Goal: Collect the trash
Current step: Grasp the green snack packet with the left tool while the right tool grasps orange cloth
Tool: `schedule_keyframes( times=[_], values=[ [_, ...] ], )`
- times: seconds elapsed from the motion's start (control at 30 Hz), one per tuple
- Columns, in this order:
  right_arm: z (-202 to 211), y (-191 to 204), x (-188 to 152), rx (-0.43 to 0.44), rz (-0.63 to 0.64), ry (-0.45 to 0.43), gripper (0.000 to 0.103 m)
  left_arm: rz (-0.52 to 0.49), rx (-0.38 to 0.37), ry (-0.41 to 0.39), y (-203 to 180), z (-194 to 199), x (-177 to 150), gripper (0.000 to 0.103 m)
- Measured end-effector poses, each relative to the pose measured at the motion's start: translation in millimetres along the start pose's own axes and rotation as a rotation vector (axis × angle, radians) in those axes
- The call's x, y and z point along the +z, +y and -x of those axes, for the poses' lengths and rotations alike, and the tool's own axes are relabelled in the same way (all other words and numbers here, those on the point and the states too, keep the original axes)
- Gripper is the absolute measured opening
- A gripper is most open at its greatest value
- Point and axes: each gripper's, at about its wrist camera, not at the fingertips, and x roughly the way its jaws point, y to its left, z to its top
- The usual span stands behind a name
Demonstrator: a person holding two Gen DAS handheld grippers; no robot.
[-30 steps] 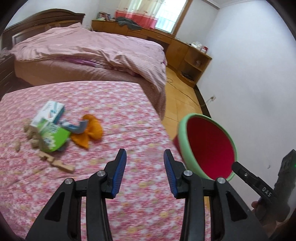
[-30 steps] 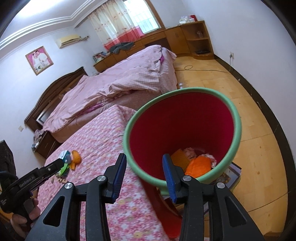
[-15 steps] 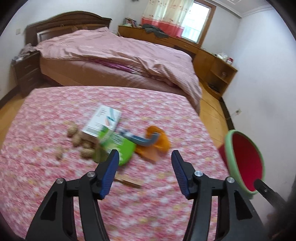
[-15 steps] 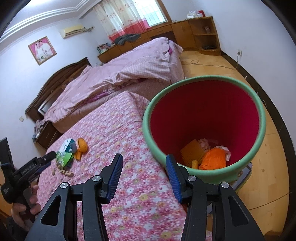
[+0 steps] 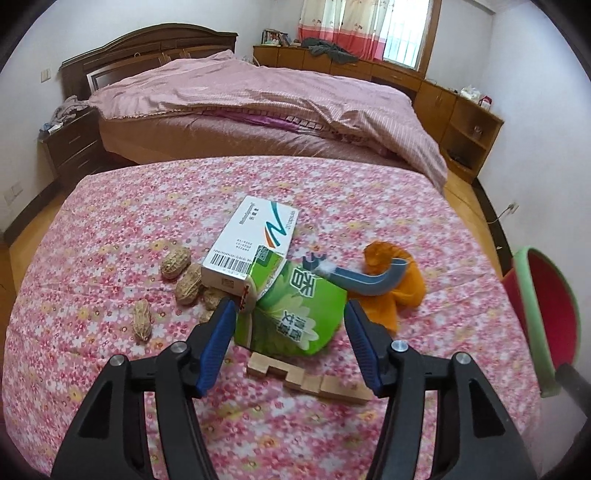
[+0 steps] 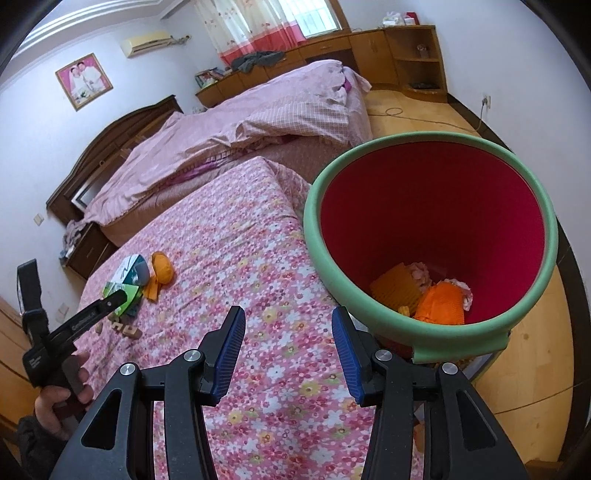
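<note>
Floral pink bedspread point(image 5: 129, 229): left gripper point(image 5: 288, 334) has advanced, jaws apart, straddling the green plastic wrapper point(image 5: 295, 314). Right gripper point(image 6: 288, 354), jaws apart, stays beside the green-rimmed red bin point(image 6: 546, 229). Grasp imminent.

Setting: home bedroom. Evidence: large bed with dark carved wooden headboard point(image 5: 147, 44) and rumpled pink checked duvet point(image 5: 258, 92); dark wooden nightstand point(image 5: 70, 144); framed couple portrait point(image 6: 84, 81); wall-mounted air conditioner point(image 6: 147, 41); red-and-white floral curtains point(image 6: 258, 27).
</note>
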Motion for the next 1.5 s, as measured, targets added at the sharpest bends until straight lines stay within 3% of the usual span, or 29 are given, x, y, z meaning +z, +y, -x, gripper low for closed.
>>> schedule_keyframes(
  times=[0.37,0.53,0.73,0.93,1.23,1.5],
  values=[
    [-8.8,6.0,-1.9,-0.003,0.015,0.026,0.05,-0.02,0.014,-0.008,-3.2,-14.2,-0.5,0.063],
    [-11.5,13.4,-3.1,0.0,0.034,0.035,0.05,-0.017,0.008,-0.022,-2.1,-9.8,-5.6,0.043],
    [-15.9,27.5,-1.3,0.008,0.068,0.04,0.05,0.001,-0.059,-0.059,7.2,6.8,-9.3,0.036],
    [-26.4,53.3,3.0,0.03,0.127,0.045,0.05,0.042,-0.099,-0.107,22.0,29.9,-7.1,0.035],
    [-65.0,106.3,14.7,0.081,0.224,0.07,0.05,0.129,-0.06,-0.209,53.6,44.9,-2.1,0.035],
    [-109.0,142.7,19.7,0.113,0.296,0.105,0.05,0.194,-0.047,-0.236,75.2,41.3,-5.7,0.035]
  ],
)
